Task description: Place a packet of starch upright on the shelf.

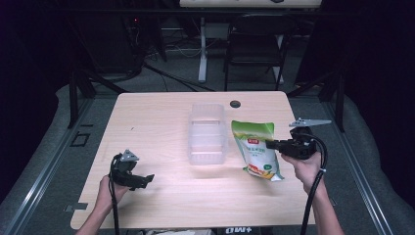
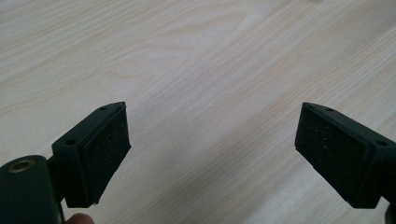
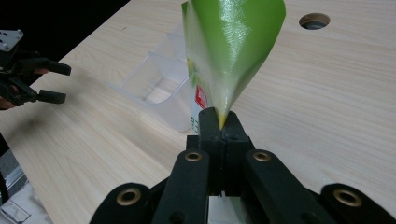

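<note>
Pouch (image 1: pixel 258 149) pinched at its right edge by the right gripper (image 1: pixel 275 145), jaws pressed together on a fold of the green film. Seen along those jaws in the right gripper view, pouch (image 3: pixel 229 51) rising from the pinch point and flaring wide above it, red patch of the label just over the black jaw tips (image 3: pixel 220 122). Lifted off the worktop (image 1: pixel 161 196) or just brushing it with the lower corner; cannot tell which from above. Long axis running roughly from the far edge of the worktop toward the near edge, tilted a little so the bottom leans toward the near right corner.

Clear plastic bin (image 1: pixel 207 133) just beside the pouch on its left, toward the middle of the worktop, its own long axis also running far to near. Almost parallel, then, and near without touching. Probably a short sideways carry to the left and a drop over the bin's rim; clearing that near wall with the hanging bottom corner looks like the tricky part.

Left gripper (image 1: pixel 143 180) well apart, near the near left corner, jaws spread wide with nothing between them, bare wood under the pads (image 2: pixel 106 150). Farther from both pouch and bin than the right one, so likely to stay idle or steady the bin.
</note>
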